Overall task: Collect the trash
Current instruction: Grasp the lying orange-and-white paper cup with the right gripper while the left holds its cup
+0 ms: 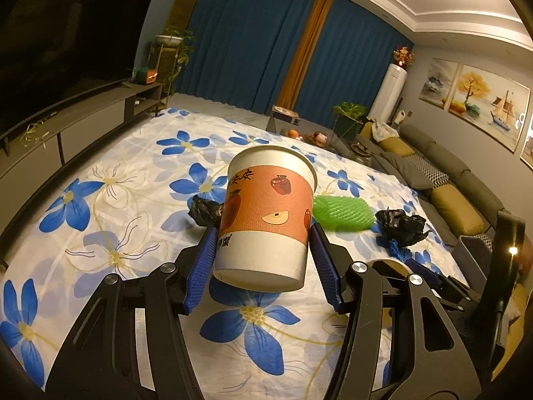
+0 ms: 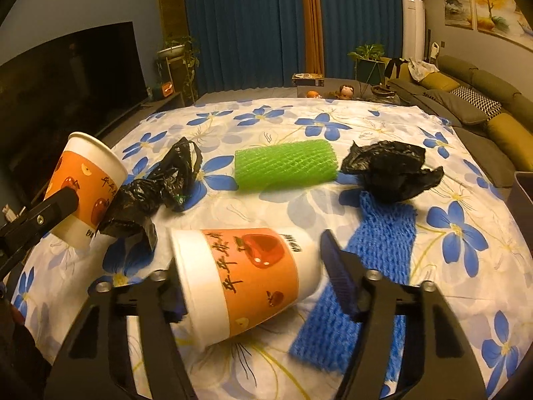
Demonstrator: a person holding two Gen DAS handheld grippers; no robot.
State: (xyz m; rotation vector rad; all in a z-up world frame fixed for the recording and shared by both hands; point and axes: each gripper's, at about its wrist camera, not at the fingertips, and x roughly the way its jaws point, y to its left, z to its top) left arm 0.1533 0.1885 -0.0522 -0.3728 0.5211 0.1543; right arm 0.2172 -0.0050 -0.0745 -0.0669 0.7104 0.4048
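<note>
My left gripper (image 1: 263, 260) is shut on an upright orange-and-white paper cup (image 1: 266, 216), held just above the flowered cloth; the same cup shows in the right wrist view (image 2: 85, 193). A second paper cup (image 2: 246, 280) lies on its side between the fingers of my right gripper (image 2: 256, 276), whose jaws stand wide around it; the right finger is apart from it. Further out lie a green foam net (image 2: 284, 165), two crumpled black bags (image 2: 150, 193) (image 2: 393, 173) and a blue foam net (image 2: 369, 273).
The flowered cloth (image 2: 466, 266) covers the table. A grey bin (image 1: 473, 260) stands off the right edge by the sofa (image 1: 443, 180). A TV (image 1: 60, 50) on a low cabinet is to the left. Curtains and plants are at the back.
</note>
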